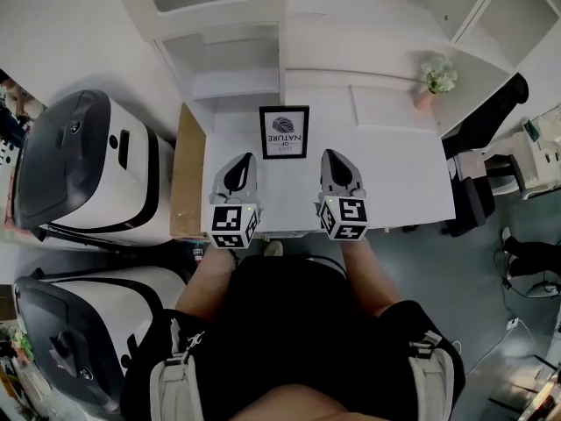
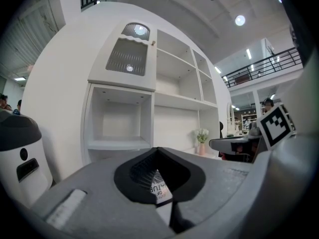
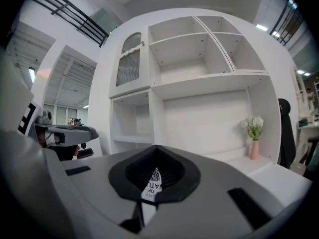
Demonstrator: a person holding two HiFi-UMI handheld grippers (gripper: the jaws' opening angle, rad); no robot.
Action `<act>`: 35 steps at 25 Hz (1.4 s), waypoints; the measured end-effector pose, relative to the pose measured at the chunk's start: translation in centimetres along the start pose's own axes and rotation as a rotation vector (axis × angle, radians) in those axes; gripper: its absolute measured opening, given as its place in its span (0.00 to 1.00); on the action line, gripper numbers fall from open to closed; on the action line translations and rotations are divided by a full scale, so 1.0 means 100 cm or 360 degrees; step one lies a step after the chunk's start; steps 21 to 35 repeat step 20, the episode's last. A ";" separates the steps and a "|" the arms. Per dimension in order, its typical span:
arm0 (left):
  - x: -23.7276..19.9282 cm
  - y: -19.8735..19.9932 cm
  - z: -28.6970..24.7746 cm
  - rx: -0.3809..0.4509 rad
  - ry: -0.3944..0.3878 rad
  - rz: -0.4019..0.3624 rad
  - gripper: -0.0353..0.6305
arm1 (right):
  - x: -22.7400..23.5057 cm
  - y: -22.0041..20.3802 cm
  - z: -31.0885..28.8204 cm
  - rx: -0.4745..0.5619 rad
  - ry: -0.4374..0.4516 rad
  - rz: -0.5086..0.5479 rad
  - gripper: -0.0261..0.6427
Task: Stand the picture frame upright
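The picture frame (image 1: 284, 132) has a black border and a white print with a fingerprint and lettering. It is on the white table (image 1: 394, 178), a little beyond both grippers and between them. Through each gripper's jaw gap I see the print (image 2: 159, 188) (image 3: 152, 185) facing me with its lettering the right way up, so it looks upright rather than flat. My left gripper (image 1: 240, 163) and right gripper (image 1: 338, 160) rest side by side near the table's front edge. Both are shut and hold nothing. Neither touches the frame.
A white shelf unit (image 1: 289, 51) rises behind the table. A pink vase with white flowers (image 1: 436, 77) stands at the back right. A brown board (image 1: 188, 169) lies along the table's left edge, beside two white machines (image 1: 88, 165). A black chair (image 1: 486, 121) is at the right.
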State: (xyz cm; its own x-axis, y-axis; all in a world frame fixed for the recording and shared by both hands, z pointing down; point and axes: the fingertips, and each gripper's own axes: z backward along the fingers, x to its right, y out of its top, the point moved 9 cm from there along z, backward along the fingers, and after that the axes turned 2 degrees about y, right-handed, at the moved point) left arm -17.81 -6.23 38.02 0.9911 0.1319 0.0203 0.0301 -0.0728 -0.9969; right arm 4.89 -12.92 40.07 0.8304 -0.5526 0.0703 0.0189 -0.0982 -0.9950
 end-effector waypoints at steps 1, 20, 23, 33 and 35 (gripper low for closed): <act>0.000 0.000 -0.001 0.0001 -0.0002 -0.0001 0.08 | 0.000 0.000 -0.001 0.0001 -0.0001 -0.0001 0.04; -0.006 0.000 -0.006 0.0032 0.0035 0.0006 0.08 | -0.001 -0.001 -0.010 -0.0005 0.0024 -0.0026 0.04; -0.006 0.000 -0.006 0.0032 0.0035 0.0006 0.08 | -0.001 -0.001 -0.010 -0.0005 0.0024 -0.0026 0.04; -0.006 0.000 -0.006 0.0032 0.0035 0.0006 0.08 | -0.001 -0.001 -0.010 -0.0005 0.0024 -0.0026 0.04; -0.006 0.000 -0.006 0.0032 0.0035 0.0006 0.08 | -0.001 -0.001 -0.010 -0.0005 0.0024 -0.0026 0.04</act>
